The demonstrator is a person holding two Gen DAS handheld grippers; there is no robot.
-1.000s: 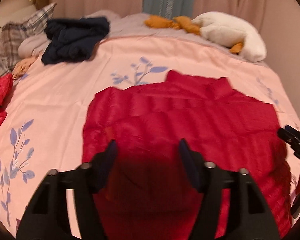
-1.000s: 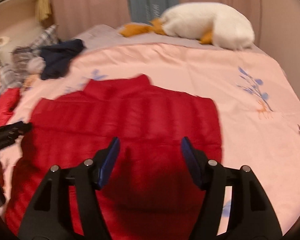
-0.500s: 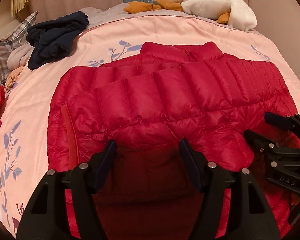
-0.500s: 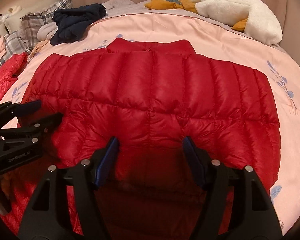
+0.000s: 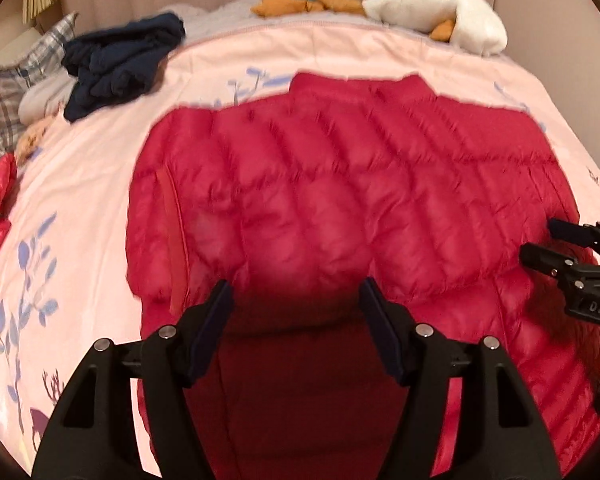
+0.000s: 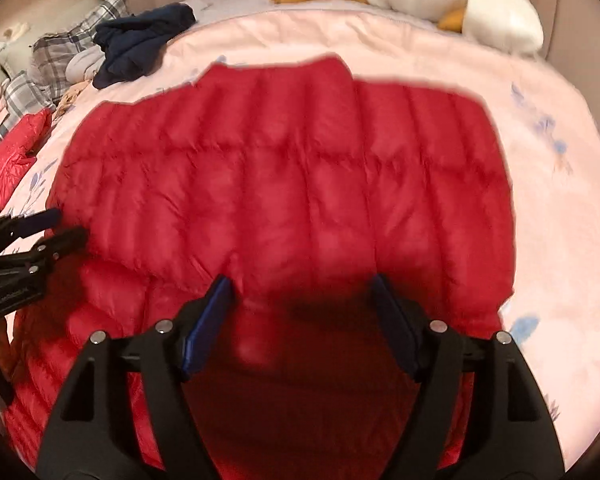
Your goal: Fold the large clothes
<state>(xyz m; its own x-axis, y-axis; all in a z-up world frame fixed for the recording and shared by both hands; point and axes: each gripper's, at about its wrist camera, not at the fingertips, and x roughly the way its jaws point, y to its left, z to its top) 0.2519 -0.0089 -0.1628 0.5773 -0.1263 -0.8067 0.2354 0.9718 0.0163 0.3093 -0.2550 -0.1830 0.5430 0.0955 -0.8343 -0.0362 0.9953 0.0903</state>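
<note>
Red jacket lies flat on the bed, hem now doubled up toward the collar. Left tool gapes empty over the fold; right tool opening, clear of cloth. First fold looks laid.

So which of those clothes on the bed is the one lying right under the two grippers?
The big red puffer jacket, spread flat mid-bed. The navy garment sits bunched up near the pillows, far off.
</note>
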